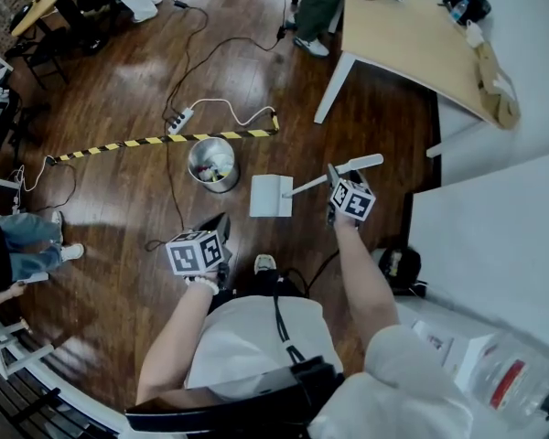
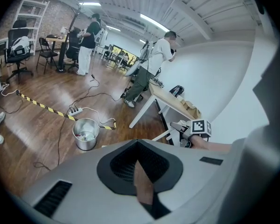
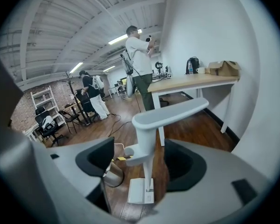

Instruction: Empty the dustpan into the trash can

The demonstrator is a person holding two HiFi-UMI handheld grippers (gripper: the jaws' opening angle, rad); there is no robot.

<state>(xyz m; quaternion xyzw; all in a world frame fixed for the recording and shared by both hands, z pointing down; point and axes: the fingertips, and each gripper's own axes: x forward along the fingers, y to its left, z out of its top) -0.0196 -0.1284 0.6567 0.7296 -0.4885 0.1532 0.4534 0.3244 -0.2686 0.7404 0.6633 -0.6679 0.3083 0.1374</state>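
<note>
The white dustpan (image 1: 271, 195) rests on the wood floor, its long handle (image 1: 348, 166) slanting up to the right. Just left of it stands the round metal trash can (image 1: 212, 164) with litter inside. My right gripper (image 1: 333, 181) is at the handle; in the right gripper view the handle (image 3: 147, 134) stands between the wide-apart jaws without the pads pressing on it, so the right gripper (image 3: 140, 169) is open. The pan (image 3: 141, 190) and the can (image 3: 113, 174) lie below. My left gripper (image 1: 218, 227) hovers nearer to me, shut and holding nothing. It (image 2: 139, 160) points toward the can (image 2: 85, 133).
Yellow-black tape (image 1: 146, 141), a power strip (image 1: 180, 121) and cables run across the floor behind the can. A wooden table (image 1: 412, 35) stands at the back right against a white wall (image 1: 494, 236). A person's legs (image 1: 316, 7) are by the table. A dark bag (image 1: 398, 265) lies right of me.
</note>
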